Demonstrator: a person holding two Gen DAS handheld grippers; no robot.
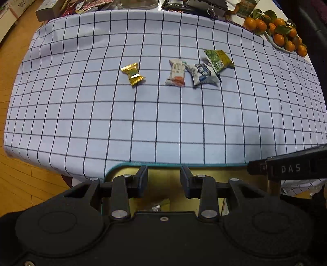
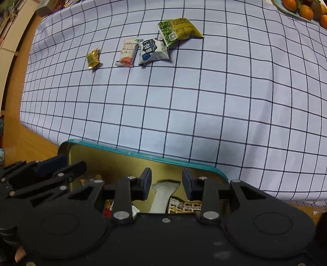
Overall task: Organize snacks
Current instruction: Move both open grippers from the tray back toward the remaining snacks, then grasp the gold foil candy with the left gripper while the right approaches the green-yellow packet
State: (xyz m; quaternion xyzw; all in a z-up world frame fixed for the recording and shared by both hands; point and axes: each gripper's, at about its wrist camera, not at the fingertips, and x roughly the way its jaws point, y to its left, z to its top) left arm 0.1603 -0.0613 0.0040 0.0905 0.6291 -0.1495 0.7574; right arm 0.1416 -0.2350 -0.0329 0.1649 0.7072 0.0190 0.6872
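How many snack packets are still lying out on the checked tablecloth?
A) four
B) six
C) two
A: four packets lie on the checked tablecloth: a gold packet on its own, then a white and orange packet, a white and blue packet and a green and yellow packet close together.

A lived-in home room: a table under a checked tablecloth (image 1: pixel 163 114) stands on a wood-plank floor (image 1: pixel 18 184), a dish of leafy mandarins (image 1: pixel 280 32) sits at its far right corner (cluttered packets and boxes (image 1: pixel 47 12) line the far edge)
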